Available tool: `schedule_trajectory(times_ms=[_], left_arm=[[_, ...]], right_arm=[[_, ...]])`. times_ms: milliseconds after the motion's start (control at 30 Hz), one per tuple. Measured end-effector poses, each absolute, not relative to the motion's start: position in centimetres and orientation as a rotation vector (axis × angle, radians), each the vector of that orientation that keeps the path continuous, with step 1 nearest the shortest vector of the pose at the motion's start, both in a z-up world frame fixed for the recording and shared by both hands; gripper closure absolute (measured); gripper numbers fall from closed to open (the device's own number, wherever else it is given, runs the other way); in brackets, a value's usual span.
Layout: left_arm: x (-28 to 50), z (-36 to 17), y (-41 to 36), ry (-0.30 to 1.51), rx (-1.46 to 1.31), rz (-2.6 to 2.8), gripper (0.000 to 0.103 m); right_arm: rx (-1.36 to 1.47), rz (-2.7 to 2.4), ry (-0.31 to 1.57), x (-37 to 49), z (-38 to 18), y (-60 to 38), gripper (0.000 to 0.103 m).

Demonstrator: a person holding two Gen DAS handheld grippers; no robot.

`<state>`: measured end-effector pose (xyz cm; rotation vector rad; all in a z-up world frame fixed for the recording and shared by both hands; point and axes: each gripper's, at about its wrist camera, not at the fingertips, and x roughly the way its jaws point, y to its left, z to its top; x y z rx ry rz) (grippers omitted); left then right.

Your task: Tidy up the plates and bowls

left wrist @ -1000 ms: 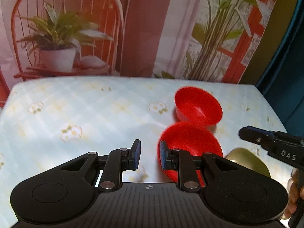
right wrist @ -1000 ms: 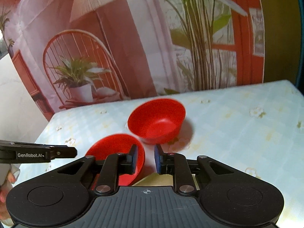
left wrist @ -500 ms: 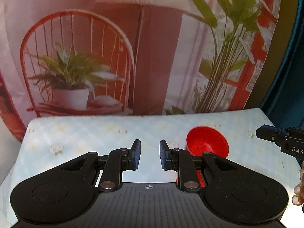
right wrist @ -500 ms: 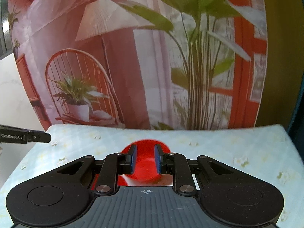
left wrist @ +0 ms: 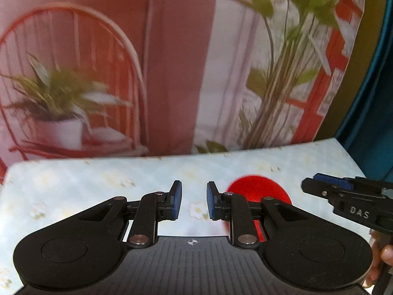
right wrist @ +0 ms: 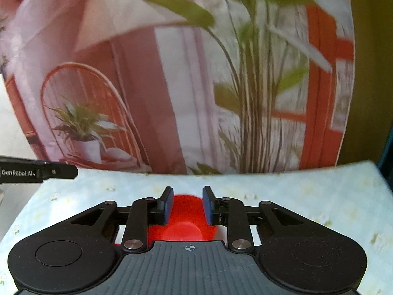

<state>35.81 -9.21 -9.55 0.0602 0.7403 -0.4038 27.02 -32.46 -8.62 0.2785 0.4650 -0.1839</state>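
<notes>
Both tongs, left gripper [left wrist: 194,202] and right gripper [right wrist: 186,205], are hovering part-open and holding nothing above the flowered table [right wrist: 294,184], the right one sighting straight over the red bowl [right wrist: 183,226], seemingly lining up a grab.

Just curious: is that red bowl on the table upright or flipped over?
Upright: the right wrist view looks into the red bowl and shows its flat inner bottom.
</notes>
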Motion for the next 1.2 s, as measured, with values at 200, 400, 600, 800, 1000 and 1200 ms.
schedule_trajectory(times_ms=[200,400,600,800,1000,1200], left_arm=[[37.4,-13.0,-10.7,0.837,-0.006,-0.459,0.08],[38.8,-15.6,-12.1,0.888,0.006,-0.474,0.08],[39.6,-16.8,-12.4,0.932,-0.006,-0.485,0.078],[40.1,-17.3,-12.7,0.957,-0.016,-0.495,0.078],[40.0,-17.6,-12.8,0.959,-0.014,-0.505,0.079],[39.8,-16.7,-12.8,0.926,-0.013,-0.533,0.092]], right_arm=[[0.389,-0.211,0.52,27.9,-12.3,-34.5,0.077],[0.415,-0.199,0.541,28.8,-13.7,-34.8,0.077],[0.424,-0.192,0.557,29.5,-14.6,-34.8,0.077],[0.43,-0.178,0.573,29.7,-15.0,-34.9,0.079],[0.443,-0.164,0.583,29.7,-15.5,-34.8,0.085],[0.447,-0.161,0.569,29.5,-15.2,-34.8,0.093]])
